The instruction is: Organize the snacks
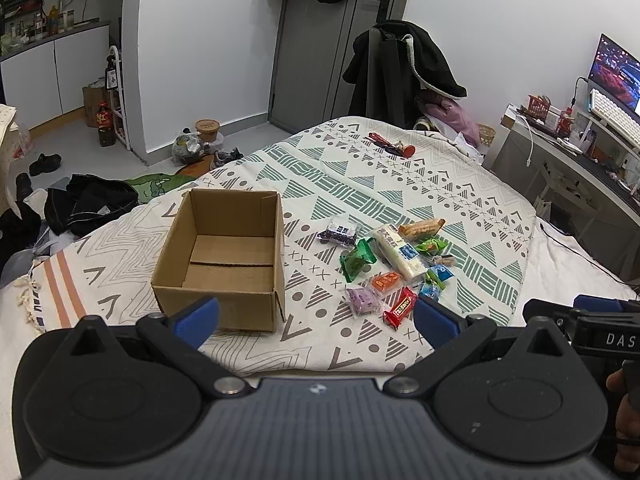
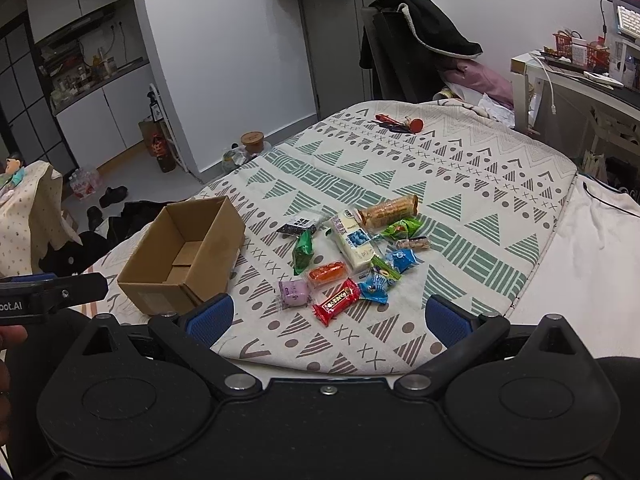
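An open, empty cardboard box (image 1: 224,256) (image 2: 184,256) stands on the patterned bedspread (image 1: 360,176) (image 2: 460,184). To its right lies a pile of several wrapped snacks: a long white bar (image 1: 400,250) (image 2: 354,242), a red bar (image 1: 400,306) (image 2: 336,302), a purple pack (image 1: 362,300) (image 2: 294,292), an orange pack (image 1: 386,282) (image 2: 326,272) and a green pack (image 1: 356,260) (image 2: 302,250). My left gripper (image 1: 316,320) is open near the bed's front edge, short of the box and the snacks. My right gripper (image 2: 328,318) is open too, just short of the red bar. Neither holds anything.
A red-handled tool (image 1: 390,144) (image 2: 398,123) lies at the far end of the bed. A chair draped with a black coat (image 1: 404,68) stands behind it. A desk with a keyboard and monitor (image 1: 616,92) is on the right. Clothes and shoes litter the floor (image 1: 80,196) on the left.
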`<state>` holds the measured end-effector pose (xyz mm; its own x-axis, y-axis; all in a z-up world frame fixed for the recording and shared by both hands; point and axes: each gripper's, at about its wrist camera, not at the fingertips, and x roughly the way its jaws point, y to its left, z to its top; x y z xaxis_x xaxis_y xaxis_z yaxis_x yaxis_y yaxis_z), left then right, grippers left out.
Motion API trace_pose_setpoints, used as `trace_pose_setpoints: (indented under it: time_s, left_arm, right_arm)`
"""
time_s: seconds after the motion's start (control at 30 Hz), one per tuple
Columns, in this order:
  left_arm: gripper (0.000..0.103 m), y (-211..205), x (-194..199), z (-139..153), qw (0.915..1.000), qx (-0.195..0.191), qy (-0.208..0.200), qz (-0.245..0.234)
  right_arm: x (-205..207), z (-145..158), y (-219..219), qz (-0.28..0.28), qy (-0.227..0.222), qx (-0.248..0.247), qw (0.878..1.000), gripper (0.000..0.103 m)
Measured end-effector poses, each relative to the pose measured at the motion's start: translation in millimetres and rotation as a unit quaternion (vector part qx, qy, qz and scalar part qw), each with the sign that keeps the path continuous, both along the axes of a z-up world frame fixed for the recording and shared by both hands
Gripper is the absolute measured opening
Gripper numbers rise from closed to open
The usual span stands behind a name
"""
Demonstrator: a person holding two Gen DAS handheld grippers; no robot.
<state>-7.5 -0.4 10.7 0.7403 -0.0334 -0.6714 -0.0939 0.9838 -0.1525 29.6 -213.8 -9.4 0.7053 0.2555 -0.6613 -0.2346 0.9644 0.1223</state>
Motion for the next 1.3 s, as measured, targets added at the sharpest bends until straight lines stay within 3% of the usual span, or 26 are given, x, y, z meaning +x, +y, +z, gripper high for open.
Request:
trace_pose_setpoints:
  time_s: [0.47,0.8,1.0,1.3]
  left_arm:
    - [0.103,0.7,10.4,-0.8,1.0,-0.007,0.001,0.004]
    - [0.103,-4.2,30.8,-6.1,0.9998,-0.015,0.0,-0.011]
    - [0.102,-12.8,48.3,-15.7,0.9994,-0.023,0.002,-0.027]
    - [0.098,-28.0,79.0,-38.4,0.9982,-0.029,0.02,-0.049]
  right_arm:
    - [14.7,-4.2,-0.7,0.003,0.01,0.002,1.0,0.103]
    - [32.5,-12.7,-11.5,-0.013,0.017,0.018,1.0,0.103]
    - [47.8,-23.5,-14.4,0.006,0.03,0.031,0.999,0.103]
    - [80.9,-52.2,-25.2,-0.003,0.061,0.056,0.997,0.094]
